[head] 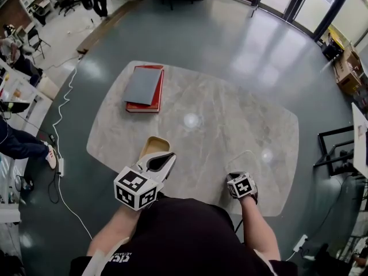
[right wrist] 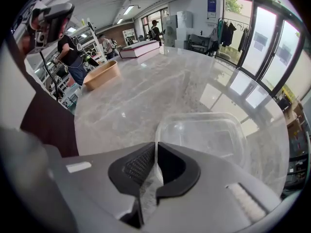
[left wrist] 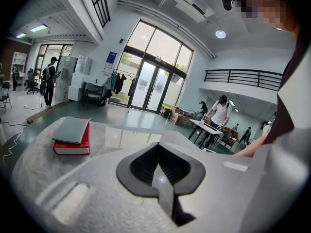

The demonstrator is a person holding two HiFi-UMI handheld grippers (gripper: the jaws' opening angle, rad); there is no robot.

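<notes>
I have right gripper (right wrist: 155,152) clamped on clear container's (right wrist: 206,132) near rim, table's (head: 230,119) 5 o'clock edge | left gripper (left wrist: 158,166) jaws together, empty, beside tan tray (head: 154,145) at 7 | books (head: 144,88) at 11, wide marble between.

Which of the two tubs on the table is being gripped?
The clear tub: the right hand-held gripper pinches its near rim. The tan tub sits apart, ungripped.
</notes>
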